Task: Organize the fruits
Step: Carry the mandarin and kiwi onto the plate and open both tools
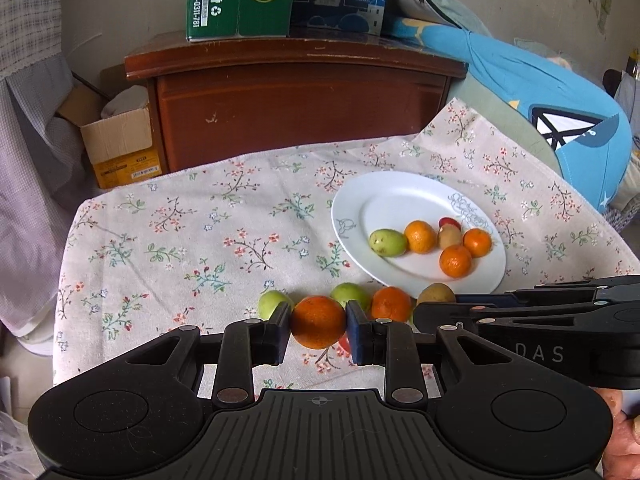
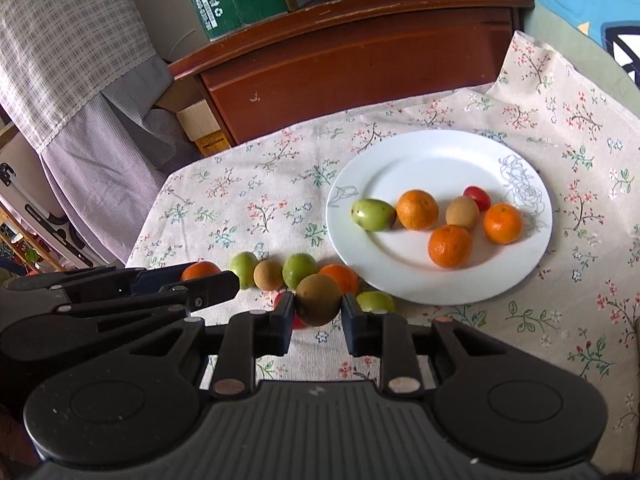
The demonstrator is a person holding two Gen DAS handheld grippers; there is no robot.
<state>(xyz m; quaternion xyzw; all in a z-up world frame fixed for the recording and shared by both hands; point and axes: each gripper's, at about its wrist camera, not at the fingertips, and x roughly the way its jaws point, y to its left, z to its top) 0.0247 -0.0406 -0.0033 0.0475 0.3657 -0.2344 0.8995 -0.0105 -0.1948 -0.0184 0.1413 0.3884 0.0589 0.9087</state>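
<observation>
Seen from the left wrist camera, the left gripper (image 1: 318,327) is clenched on an orange mandarin (image 1: 318,322), its two pads pressed against the fruit's sides, just in front of a white plate (image 1: 384,200) on a floral tablecloth (image 1: 180,240). Behind the held mandarin, a row of loose fruit lies on the cloth along the plate's near rim: two green fruits (image 1: 272,304), another mandarin (image 1: 391,303) and a brown fruit (image 1: 436,293). On the plate sit a green fruit, three mandarins, a brown fruit and a small red one. Beyond the plate stands a dark wooden cabinet (image 1: 300,100).

Seen from the right wrist camera, the right gripper (image 2: 318,311) grasps a round brown fruit (image 2: 318,300) between its pads, close to the plate's (image 2: 420,160) near-left rim. Beside it the left gripper (image 2: 208,280) reaches in from the left with its mandarin partly hidden. Green, brown and orange fruits lie on the cloth between both grippers and the plate.
</observation>
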